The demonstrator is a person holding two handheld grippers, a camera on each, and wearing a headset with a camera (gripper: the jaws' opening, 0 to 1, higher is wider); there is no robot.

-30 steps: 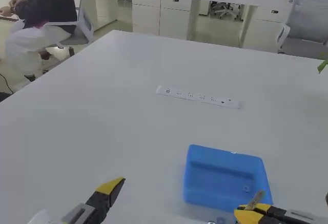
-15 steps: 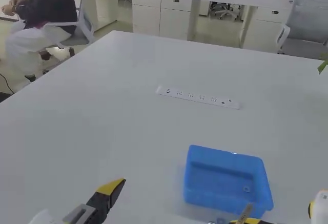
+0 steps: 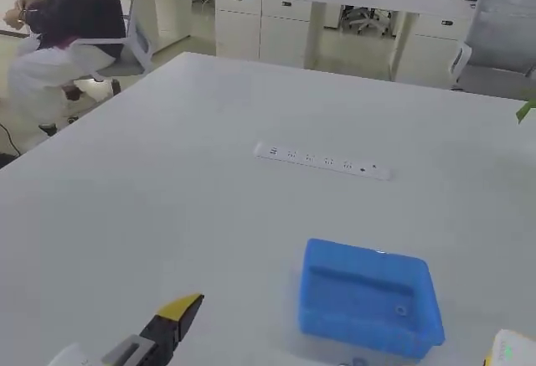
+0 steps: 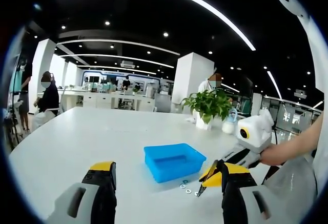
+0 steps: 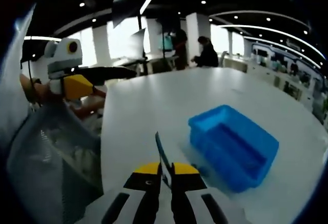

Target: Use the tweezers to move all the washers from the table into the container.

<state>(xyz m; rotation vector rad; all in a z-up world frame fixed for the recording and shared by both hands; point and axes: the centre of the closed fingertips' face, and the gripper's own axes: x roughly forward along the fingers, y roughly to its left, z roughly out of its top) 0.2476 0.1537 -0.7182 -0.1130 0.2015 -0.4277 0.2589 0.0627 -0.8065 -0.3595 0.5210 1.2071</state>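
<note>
Blue container point(image 3: 368, 299): lower centre-right on the counter point(image 3: 209, 173), open side up to receive drops; a small ring inside may be a washer.
Washers point(image 4: 185, 185): a few on the counter just below the container in the left gripper view, a short carry away.
Right gripper point(image 5: 166, 170): fingers pressed together on the tweezers point(image 5: 161, 152), whose tips point forward for fine picking.
Left gripper point(image 4: 167, 168): fingers spread, holding nothing, kept aside, probably to leave the work unblocked.
</note>
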